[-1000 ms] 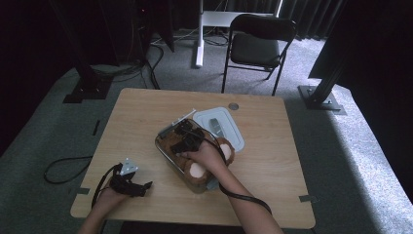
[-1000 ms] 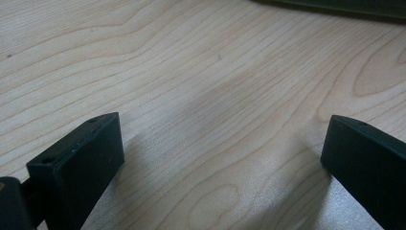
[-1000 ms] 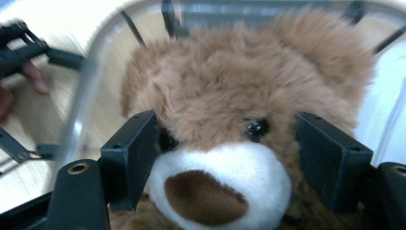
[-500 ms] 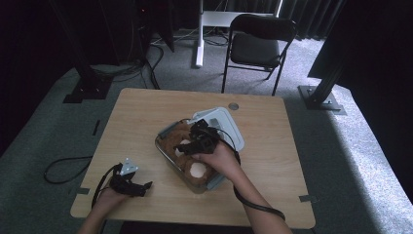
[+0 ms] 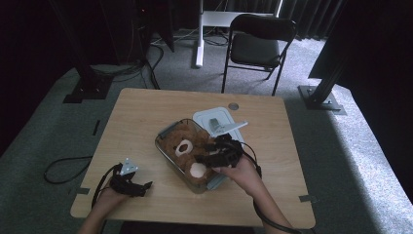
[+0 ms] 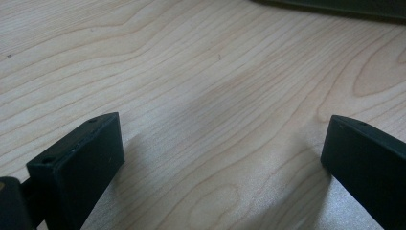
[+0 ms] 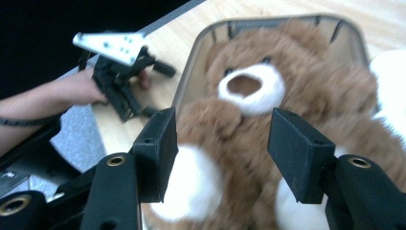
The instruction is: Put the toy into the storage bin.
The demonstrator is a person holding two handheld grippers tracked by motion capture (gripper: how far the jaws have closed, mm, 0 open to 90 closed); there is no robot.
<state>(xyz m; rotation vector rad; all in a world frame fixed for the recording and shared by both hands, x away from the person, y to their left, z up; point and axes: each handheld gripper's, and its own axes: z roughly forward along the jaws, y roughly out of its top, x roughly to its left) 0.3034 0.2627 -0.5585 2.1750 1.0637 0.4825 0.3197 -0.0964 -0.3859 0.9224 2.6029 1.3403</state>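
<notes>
Right gripper (image 7: 220, 153): fingers closing, apart over the teddy bear (image 7: 268, 110) lying in the container (image 5: 165, 139).
Left gripper (image 6: 225, 158): fingers standing wide apart, resting on the counter (image 6: 201, 72).

High view: above the bench's (image 5: 146, 112) near edge, facing forward and down, far off. Left gripper view: close over bare bench wood. Right gripper view: close above the teddy bear (image 7: 268, 110), shared with the high view (image 5: 187, 151).

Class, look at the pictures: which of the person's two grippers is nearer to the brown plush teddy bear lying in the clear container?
The right gripper. It hangs right over the brown plush teddy bear, its jaws just closing, nothing pinched between them. The left gripper rests on the wooden table, well apart from the bear.
</notes>
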